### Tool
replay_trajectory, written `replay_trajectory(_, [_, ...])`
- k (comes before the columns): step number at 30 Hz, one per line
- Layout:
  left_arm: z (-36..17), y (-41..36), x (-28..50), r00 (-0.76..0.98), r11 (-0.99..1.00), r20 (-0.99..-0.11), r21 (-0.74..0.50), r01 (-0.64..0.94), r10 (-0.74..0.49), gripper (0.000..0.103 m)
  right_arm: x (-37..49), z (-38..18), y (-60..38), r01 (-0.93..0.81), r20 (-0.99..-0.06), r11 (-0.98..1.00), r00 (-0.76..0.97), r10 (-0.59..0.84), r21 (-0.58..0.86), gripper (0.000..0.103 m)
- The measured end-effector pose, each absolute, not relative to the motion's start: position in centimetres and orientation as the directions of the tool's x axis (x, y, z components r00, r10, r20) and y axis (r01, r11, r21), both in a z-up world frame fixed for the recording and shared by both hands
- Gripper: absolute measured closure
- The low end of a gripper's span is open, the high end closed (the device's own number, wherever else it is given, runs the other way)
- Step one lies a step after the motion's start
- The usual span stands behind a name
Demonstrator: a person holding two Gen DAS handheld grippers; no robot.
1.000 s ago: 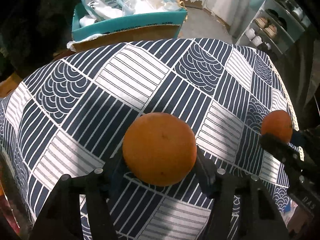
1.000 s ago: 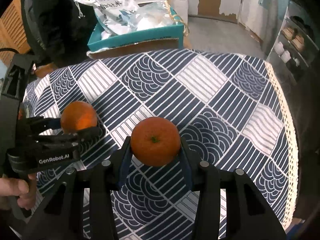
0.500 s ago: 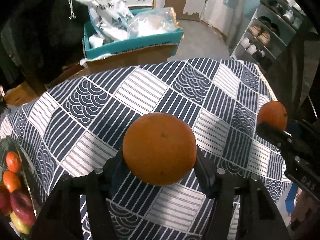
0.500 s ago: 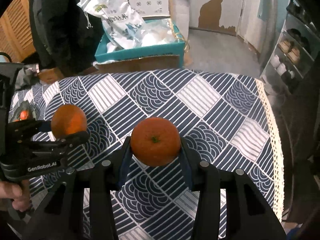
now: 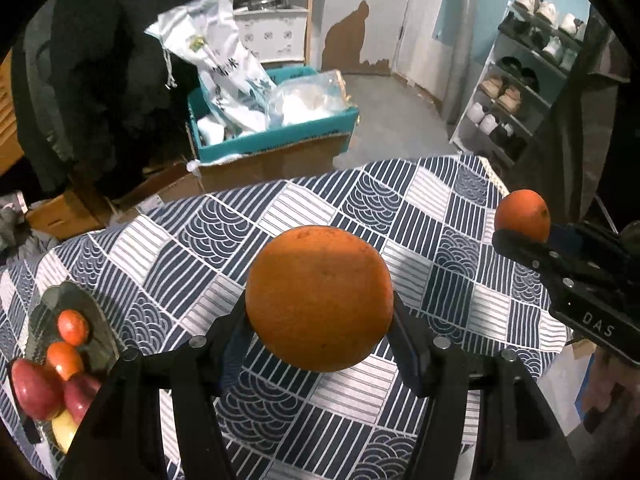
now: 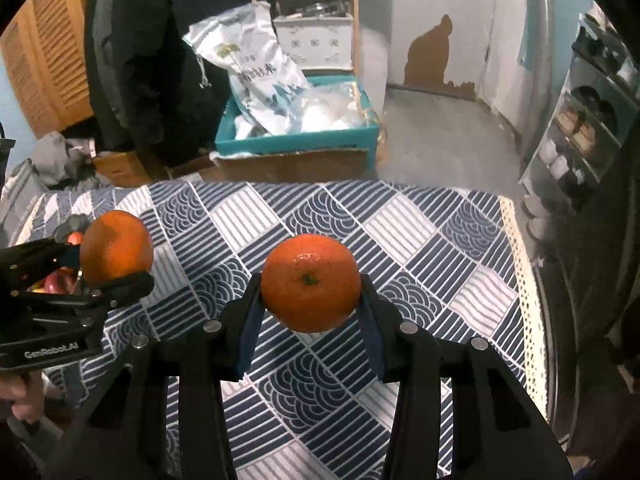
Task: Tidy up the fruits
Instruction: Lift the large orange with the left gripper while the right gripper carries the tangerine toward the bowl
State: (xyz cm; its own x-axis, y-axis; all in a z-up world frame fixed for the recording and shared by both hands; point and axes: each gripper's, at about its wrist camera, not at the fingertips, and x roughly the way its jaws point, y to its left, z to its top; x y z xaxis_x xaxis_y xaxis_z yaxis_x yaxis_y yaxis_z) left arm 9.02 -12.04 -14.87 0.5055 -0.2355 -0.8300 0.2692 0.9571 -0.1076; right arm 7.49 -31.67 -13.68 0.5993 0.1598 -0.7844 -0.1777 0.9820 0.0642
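My left gripper is shut on a large orange and holds it well above the patterned tablecloth. It also shows in the right wrist view, at the left. My right gripper is shut on a second orange with its green stem facing me, also lifted. That orange shows in the left wrist view, at the right. A dark fruit plate at the table's left edge holds small oranges, red apples and a yellow fruit.
Beyond the table's far edge stands a teal box with white bags in it, on cardboard. A shoe rack stands at the right. A dark coat hangs at the back left. The cloth's lace edge marks the right side.
Both grippers have risen with their oranges, so more of the room shows. The fruit plate has come into the left wrist view at the lower left.
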Motion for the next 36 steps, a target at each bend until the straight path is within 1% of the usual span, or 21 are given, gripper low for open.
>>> replay_trajectory(17, [-10.0,-8.2,4.8,0.587,0.958,-0.769,-0.113,0.264,-0.252,0.039,4.5,-8.5,-28.6,-0.257,-0.719,0.964,0.659,0.222,0.062,0.059])
replay_trajectory(36, [-8.8,-2.6,3.5,0.619,0.975,-0.755,-0.137,0.175,-0.217,0.039,4.1,-6.0,-22.8,-0.363,-0.695,0.929,0.649,0.309,0.075,0.059])
